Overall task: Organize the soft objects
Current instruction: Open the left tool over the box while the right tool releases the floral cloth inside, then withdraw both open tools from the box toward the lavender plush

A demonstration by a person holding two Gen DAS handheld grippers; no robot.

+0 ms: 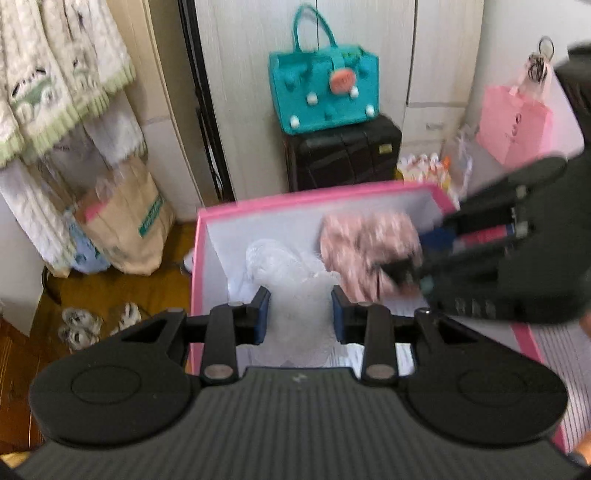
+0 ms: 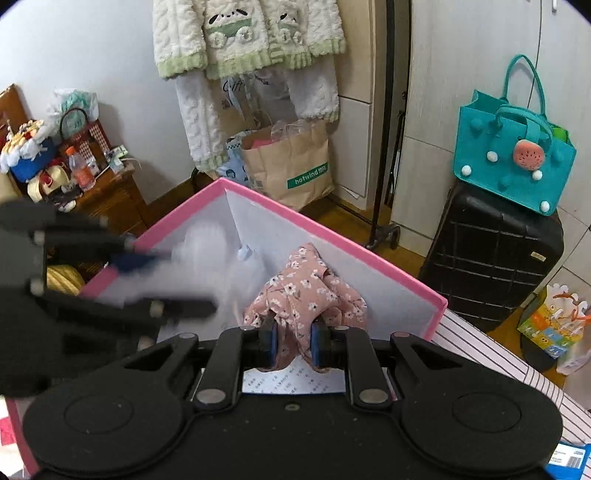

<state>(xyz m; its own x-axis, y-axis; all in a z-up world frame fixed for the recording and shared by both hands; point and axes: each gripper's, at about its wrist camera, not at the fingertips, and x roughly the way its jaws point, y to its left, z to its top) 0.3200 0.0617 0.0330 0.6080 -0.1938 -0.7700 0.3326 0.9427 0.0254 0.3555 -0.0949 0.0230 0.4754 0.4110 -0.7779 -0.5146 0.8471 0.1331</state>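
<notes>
Two grippers work over a pink-rimmed box (image 2: 332, 230) with a white inside: the left gripper (image 1: 301, 315) pinches a white lacy garment (image 1: 291, 280) between its blue pads, and the right gripper (image 2: 293, 341) is clamped on a pink floral garment (image 2: 306, 291). Both garments hang inside the box, the white one to the left of the pink one. Behind the box a teal felt handbag (image 2: 513, 147) sits on a black suitcase (image 2: 491, 254).

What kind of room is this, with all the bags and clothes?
Probably a bedroom or closet corner at home. A fluffy cream sweater hangs on the wall, a teal handbag sits on a black suitcase, and tall wardrobe doors stand behind them.
</notes>
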